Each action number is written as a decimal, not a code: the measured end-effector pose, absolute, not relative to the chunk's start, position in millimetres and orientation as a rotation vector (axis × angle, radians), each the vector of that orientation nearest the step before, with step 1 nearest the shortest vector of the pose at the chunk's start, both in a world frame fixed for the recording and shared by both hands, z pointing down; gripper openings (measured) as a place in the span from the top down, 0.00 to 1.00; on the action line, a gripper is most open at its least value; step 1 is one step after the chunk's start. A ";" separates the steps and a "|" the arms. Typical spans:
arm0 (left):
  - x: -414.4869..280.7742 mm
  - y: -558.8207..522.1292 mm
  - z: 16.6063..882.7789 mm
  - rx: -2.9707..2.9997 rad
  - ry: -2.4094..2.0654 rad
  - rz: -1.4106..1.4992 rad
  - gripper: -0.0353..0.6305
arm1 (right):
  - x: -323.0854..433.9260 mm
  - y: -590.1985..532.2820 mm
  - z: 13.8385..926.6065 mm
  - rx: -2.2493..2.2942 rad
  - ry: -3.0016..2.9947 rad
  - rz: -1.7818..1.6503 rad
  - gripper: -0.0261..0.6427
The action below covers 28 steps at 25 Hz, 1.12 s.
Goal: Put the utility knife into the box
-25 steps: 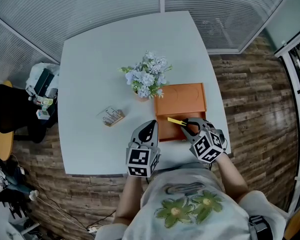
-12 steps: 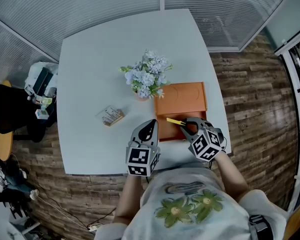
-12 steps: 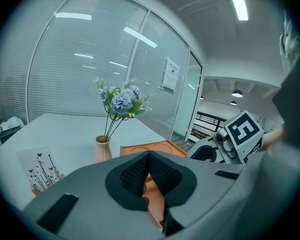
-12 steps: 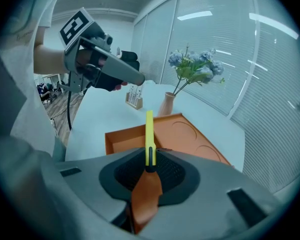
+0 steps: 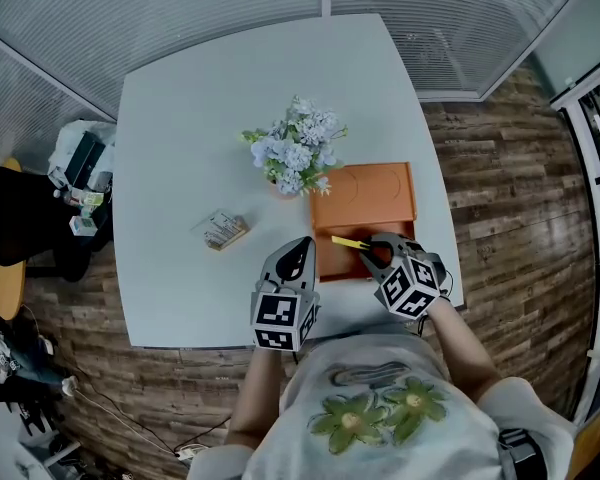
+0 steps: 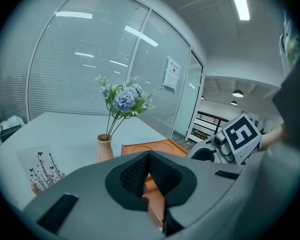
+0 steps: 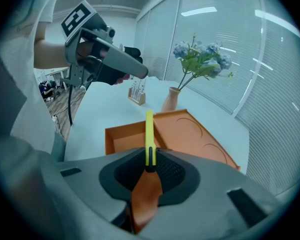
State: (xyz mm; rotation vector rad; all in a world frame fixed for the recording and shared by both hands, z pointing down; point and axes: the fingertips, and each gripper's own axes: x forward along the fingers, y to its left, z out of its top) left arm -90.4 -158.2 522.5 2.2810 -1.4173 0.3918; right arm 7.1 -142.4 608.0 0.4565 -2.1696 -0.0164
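Note:
An orange box (image 5: 332, 263) lies open on the white table, its lid (image 5: 365, 196) flat behind it. My right gripper (image 5: 372, 253) is shut on a yellow utility knife (image 5: 349, 242); the knife pokes out to the left above the box. From the right gripper view the knife (image 7: 149, 134) stands edge-on between the pads of the right gripper (image 7: 150, 166), with the box tray (image 7: 121, 138) beneath it. At the box's front left corner my left gripper (image 5: 298, 254) is shut and holds nothing. In its own view the left gripper (image 6: 149, 157) shows its pads meeting.
A vase of blue flowers (image 5: 294, 154) stands just behind the box's left corner. A small card stand (image 5: 225, 231) sits to the left. The table's front edge (image 5: 210, 346) runs close under both grippers, with wooden floor beyond it.
My right gripper has sunk a little with the knife, closer over the box. The left gripper has stayed where it was.

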 end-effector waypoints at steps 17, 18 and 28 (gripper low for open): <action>-93.4 -160.6 527.5 2.266 -1.414 0.392 0.94 | 4.7 -139.5 634.1 0.373 -2.114 -0.016 0.85; -93.3 -160.9 527.4 2.265 -1.415 0.390 0.94 | 4.9 -139.4 636.0 0.368 -2.110 -0.016 0.85; -93.1 -160.7 530.8 2.260 -1.410 0.397 0.94 | 6.1 -138.7 659.0 0.319 -2.071 0.004 0.85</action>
